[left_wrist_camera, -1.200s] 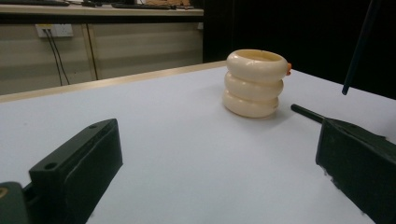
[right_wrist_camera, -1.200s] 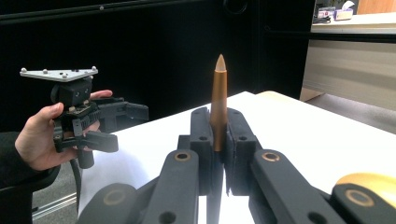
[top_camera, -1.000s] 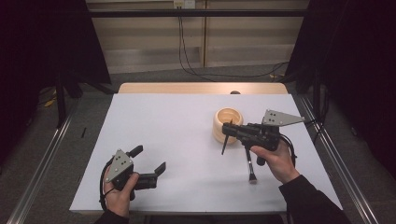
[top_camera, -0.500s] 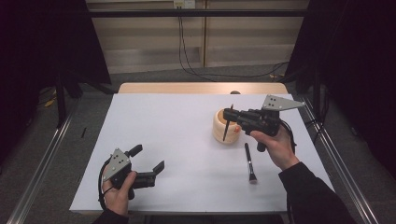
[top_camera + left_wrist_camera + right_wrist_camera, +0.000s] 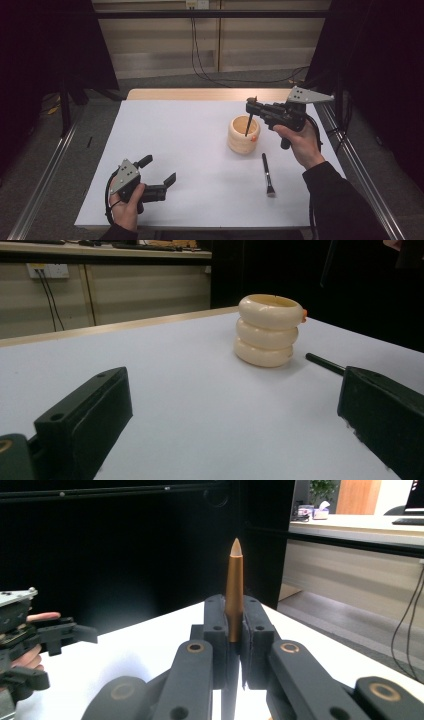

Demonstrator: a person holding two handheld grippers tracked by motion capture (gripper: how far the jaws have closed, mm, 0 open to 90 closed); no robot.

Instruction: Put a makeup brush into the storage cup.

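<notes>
My right hand-held gripper [image 5: 251,104] is up above the table [image 5: 190,150], jaws clamped tight on a slim brush [image 5: 248,122]. In the high view the brush hangs down from the jaws with its dark lower end over the mouth of the cream ribbed holder [image 5: 243,136]; I can't tell whether it touches the rim. In the right gripper view the copper-coloured handle [image 5: 233,595] stands straight up between the pads, pale tip on top. A second brush [image 5: 267,174] lies flat on the table, just right of the holder. My left hand-held gripper [image 5: 159,175] sits low near the front left of the table, jaws spread wide with nothing between them, pointing at the holder [image 5: 269,330].
</notes>
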